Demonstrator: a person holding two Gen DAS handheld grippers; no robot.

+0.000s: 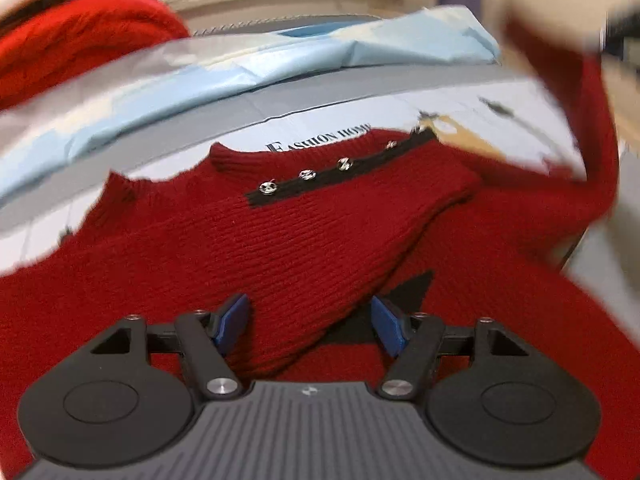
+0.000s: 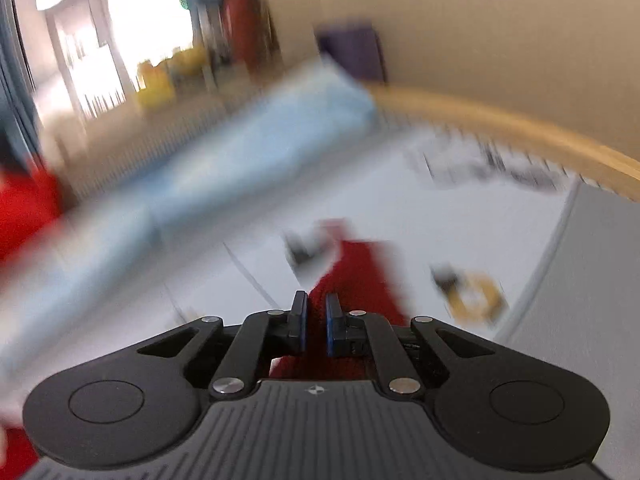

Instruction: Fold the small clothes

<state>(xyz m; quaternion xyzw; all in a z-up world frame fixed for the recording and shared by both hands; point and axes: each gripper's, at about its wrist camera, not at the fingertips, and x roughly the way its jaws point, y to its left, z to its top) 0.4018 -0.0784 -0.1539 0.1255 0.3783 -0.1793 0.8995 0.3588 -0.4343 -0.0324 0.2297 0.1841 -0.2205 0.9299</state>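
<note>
While you hold the left gripper (image 1: 310, 322) over the dark red knitted sweater (image 1: 280, 240), its jaws stand wide with nothing between them. That sweater lies spread on the white printed surface (image 1: 340, 120), its black button strip (image 1: 340, 166) near the collar. Your right gripper (image 2: 316, 322) has its jaws clamped narrow on a raised sleeve (image 2: 356, 276).
</note>
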